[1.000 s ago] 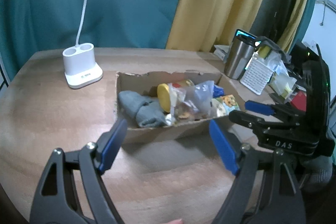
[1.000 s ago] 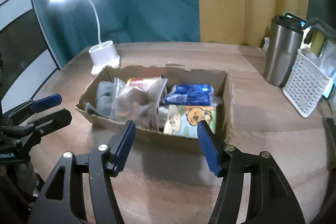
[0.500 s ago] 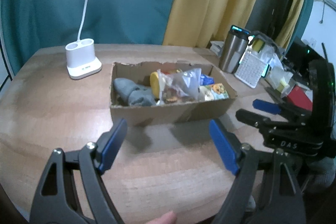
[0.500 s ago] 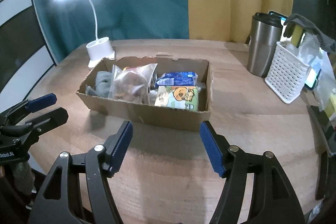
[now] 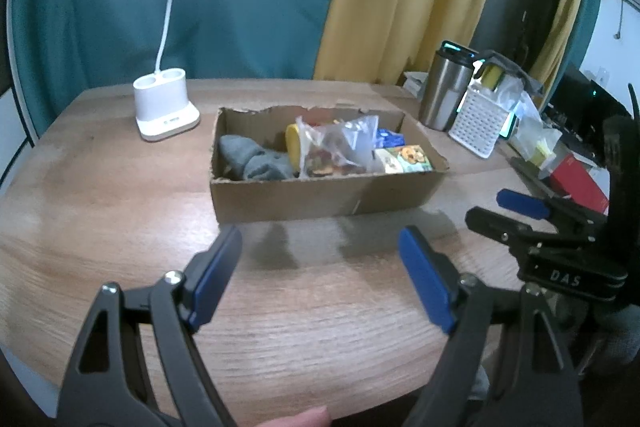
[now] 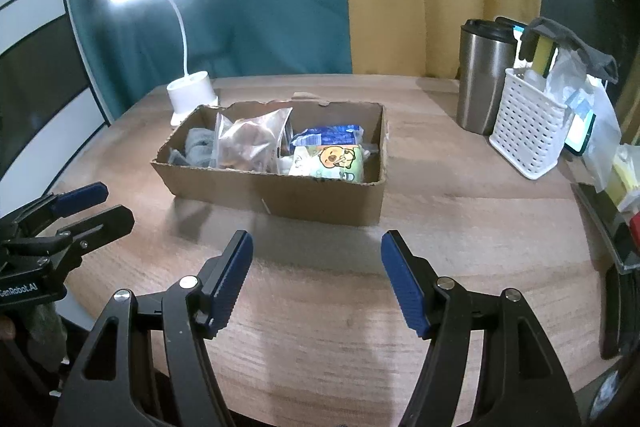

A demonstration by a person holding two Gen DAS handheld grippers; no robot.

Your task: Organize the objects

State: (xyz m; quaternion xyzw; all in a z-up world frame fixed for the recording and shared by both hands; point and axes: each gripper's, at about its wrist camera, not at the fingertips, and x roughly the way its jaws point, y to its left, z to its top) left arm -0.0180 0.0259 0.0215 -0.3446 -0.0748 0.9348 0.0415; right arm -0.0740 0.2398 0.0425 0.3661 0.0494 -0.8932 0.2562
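Both grippers are hanging over the near part of the wooden table (image 5: 100,187) with nothing in them. The left gripper (image 5: 320,271) is sitting with its blue pads (image 5: 218,275) spread wide and only bare wood showing between them, and the right gripper (image 6: 316,277) is doing the same, jaws apart and empty. Straight ahead of both, a little way beyond the fingertips, the cardboard box (image 5: 320,195) is resting flat on the table, not touching either gripper. Inside it, going from the left gripper's side across: a grey rolled cloth (image 5: 252,159), a yellow round thing (image 5: 293,147) that's mostly hidden (can't tell what it actually is), a clear bag of snacks (image 5: 336,151), a blue packet (image 6: 326,135) further back, and a cartoon-printed pack (image 6: 332,163) at the end nearest the right gripper. Ahead and to the left of the box, the white desk lamp (image 5: 165,111) is standing lit. Off to the right, beyond the right gripper's reach, a steel tumbler (image 6: 482,75) is standing upright just beside a white perforated basket (image 6: 528,135) stuffed with bits. In the left wrist view the right gripper is showing at the right edge, and a fingertip (image 5: 298,419) is peeking in at the bottom.
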